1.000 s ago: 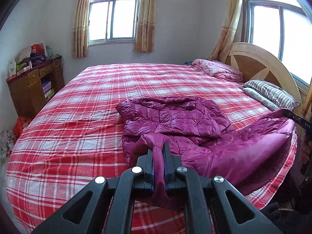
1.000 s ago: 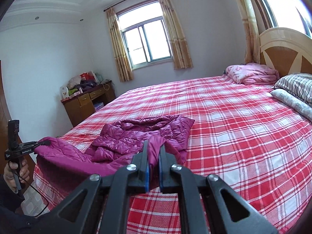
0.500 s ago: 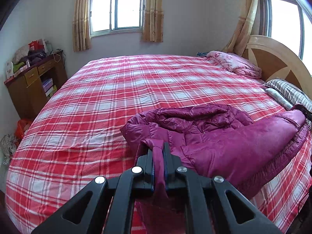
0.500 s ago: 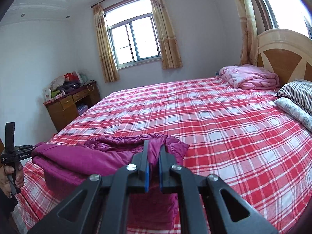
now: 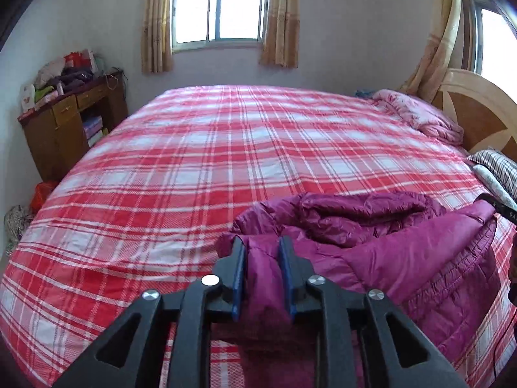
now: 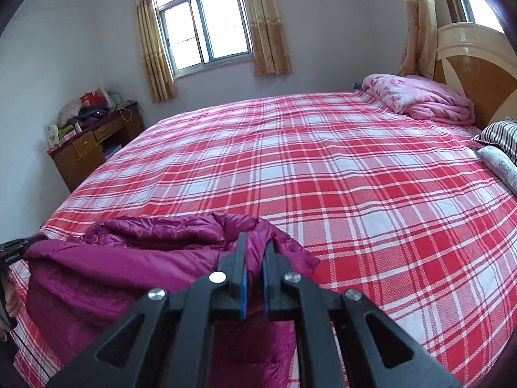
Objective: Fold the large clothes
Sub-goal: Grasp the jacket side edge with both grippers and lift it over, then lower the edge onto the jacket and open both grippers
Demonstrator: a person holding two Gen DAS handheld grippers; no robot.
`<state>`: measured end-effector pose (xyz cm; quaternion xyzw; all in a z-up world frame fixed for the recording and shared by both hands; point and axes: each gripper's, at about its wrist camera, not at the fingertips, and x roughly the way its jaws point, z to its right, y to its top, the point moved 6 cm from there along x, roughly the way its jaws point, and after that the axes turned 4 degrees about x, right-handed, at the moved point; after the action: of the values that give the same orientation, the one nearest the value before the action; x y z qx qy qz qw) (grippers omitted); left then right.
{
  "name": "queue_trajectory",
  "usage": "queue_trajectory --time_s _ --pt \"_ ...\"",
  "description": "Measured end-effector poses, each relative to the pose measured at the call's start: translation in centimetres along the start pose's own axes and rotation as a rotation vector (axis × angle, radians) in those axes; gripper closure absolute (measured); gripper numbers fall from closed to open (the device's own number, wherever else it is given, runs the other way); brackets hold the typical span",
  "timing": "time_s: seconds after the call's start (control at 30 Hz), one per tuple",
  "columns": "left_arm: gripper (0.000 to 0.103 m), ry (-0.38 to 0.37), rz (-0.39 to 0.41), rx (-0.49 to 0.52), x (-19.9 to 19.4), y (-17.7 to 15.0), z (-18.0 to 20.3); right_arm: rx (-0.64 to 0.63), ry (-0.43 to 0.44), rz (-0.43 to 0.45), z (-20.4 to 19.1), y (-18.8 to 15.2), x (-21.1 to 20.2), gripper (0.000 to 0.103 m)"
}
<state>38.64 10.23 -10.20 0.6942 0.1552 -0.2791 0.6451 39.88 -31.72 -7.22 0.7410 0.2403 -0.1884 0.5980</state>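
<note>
A purple down jacket (image 5: 371, 245) lies at the near edge of the bed (image 5: 226, 161), its near part doubled over the rest. My left gripper (image 5: 261, 245) holds a fold of the jacket between its blue pads; the jaws are opening and stand visibly apart, and the cloth sits loosely in the gap. My right gripper (image 6: 255, 242) is shut on another fold of the jacket (image 6: 129, 258) at its right end. Each gripper shows at the edge of the other's view: the right gripper (image 5: 504, 208) and the left gripper (image 6: 13, 250), the latter with a hand (image 6: 9, 297) below it.
The red plaid sheet stretches far behind the jacket. A folded pink quilt (image 6: 420, 97), striped pillows (image 6: 499, 135) and a wooden headboard (image 6: 478, 64) are at the right. A cluttered wooden desk (image 5: 71, 123) stands by the left wall under the curtained window.
Both grippers have carried the jacket's edge forward over the rest of the jacket and lowered it. The left jaws, shut on the cloth before, have spread apart.
</note>
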Motion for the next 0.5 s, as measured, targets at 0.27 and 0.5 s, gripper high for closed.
queue_trajectory --time_s 0.27,0.5 --pt "0.001 0.195 0.238 0.094 -5.6 2.1 1.6 -0.011 -0.044 -0.045 -0.6 1.2 3.3 0.095" --pt "0.001 0.218 0.162 0.289 -0.9 0.3 9.8 -0.001 -0.081 -0.074 -1.3 1.8 6.2 0.093"
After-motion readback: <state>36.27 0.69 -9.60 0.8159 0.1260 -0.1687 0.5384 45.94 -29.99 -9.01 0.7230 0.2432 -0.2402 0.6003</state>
